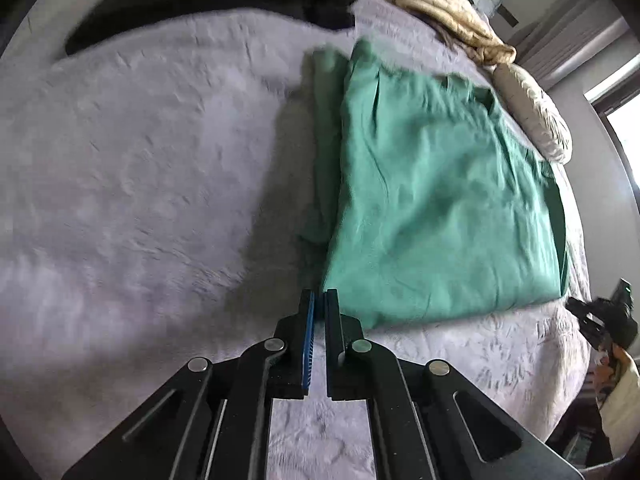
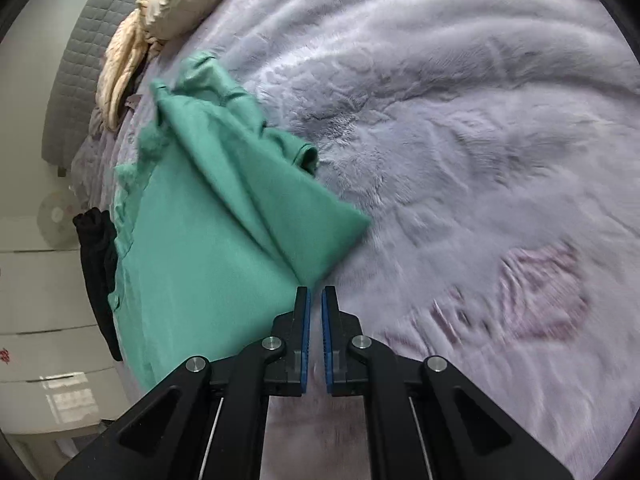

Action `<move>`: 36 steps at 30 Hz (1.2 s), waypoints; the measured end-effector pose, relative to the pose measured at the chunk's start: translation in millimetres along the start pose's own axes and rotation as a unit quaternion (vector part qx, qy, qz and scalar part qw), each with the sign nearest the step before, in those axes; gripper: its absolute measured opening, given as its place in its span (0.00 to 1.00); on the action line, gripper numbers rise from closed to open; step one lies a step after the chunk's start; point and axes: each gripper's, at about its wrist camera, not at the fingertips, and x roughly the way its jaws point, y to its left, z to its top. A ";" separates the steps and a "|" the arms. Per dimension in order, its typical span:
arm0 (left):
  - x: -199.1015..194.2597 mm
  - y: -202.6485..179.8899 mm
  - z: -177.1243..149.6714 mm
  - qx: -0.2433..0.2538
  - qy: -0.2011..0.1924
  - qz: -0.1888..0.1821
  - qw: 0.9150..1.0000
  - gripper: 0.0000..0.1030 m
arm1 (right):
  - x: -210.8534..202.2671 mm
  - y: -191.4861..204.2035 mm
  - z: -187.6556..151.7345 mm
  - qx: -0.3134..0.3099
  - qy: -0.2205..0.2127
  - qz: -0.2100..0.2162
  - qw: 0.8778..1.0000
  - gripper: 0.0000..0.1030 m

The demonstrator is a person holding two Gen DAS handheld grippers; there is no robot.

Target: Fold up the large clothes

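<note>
Green cotton garment half folded on the pale lilac plush bed cover, cream pillows at the far edge. Left tool closed at the near left corner, apparently pinching nothing. Right tool closed too, empty, just beside a loose flap. Risks: flap slipping open, layers dragging askew, plush pile snagging a corner.

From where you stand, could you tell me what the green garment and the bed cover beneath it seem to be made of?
The green garment looks like a thin woven fabric, perhaps cotton, matte: it drapes in soft creases and shows no sheen. The lilac bed cover looks like plush fleece or faux fur: a fuzzy nap with an embossed pattern and a faint sheen. Fibre content cannot be told from here.
</note>
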 end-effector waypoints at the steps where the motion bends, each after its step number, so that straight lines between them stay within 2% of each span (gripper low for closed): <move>1: -4.1 -0.6 4.7 0.002 -0.009 0.004 1.000 0.03 | -7.9 6.1 -2.4 -0.016 -0.009 0.005 1.000 0.06; 4: -8.5 -9.2 25.1 0.007 -0.034 0.005 0.999 0.03 | -20.3 32.0 -4.1 -0.070 -0.035 0.003 0.997 0.06; 8: 17.8 -28.3 51.8 0.018 -0.045 0.027 0.998 0.03 | -2.1 67.6 9.8 -0.127 -0.040 -0.015 0.991 0.06; 12: 56.7 -35.0 61.0 0.020 -0.037 0.080 0.996 0.03 | 28.8 72.8 26.0 -0.129 -0.039 -0.039 0.990 0.06; 15: 74.4 -24.5 59.5 0.012 -0.036 0.100 0.994 0.03 | 45.7 55.9 37.1 -0.115 -0.038 -0.069 0.990 0.05; 16: 75.6 -22.1 59.4 0.011 -0.037 0.093 0.995 0.03 | 50.4 46.0 40.6 -0.107 -0.034 -0.066 0.991 0.00; 17: 74.6 -19.0 59.7 0.007 -0.038 0.084 0.996 0.03 | 52.0 36.2 43.2 -0.098 -0.033 -0.051 0.993 0.00; 19: 70.9 -16.8 60.4 0.005 -0.037 0.098 0.994 0.03 | 45.5 24.2 44.5 -0.081 -0.038 -0.031 0.995 0.00; 21: 67.5 -12.3 58.1 0.009 -0.032 0.120 0.992 0.03 | 36.3 21.1 44.0 -0.076 -0.048 -0.033 0.995 0.00; 24: 59.2 -2.5 51.5 -0.008 -0.022 0.116 0.993 0.03 | 19.0 17.3 43.6 -0.062 -0.059 -0.040 0.996 0.00; 25: 54.8 -1.2 48.5 -0.012 -0.019 0.119 0.993 0.03 | 15.1 17.1 42.2 -0.060 -0.059 -0.042 0.996 0.03; 30: 36.1 -11.8 27.5 0.007 -0.011 0.123 0.992 0.03 | 1.5 34.5 24.2 -0.074 -0.041 -0.035 0.996 0.03; 36: 28.4 -17.7 2.2 0.008 0.005 0.137 0.990 0.03 | 16.6 61.8 -14.4 -0.088 0.012 -0.014 0.996 0.04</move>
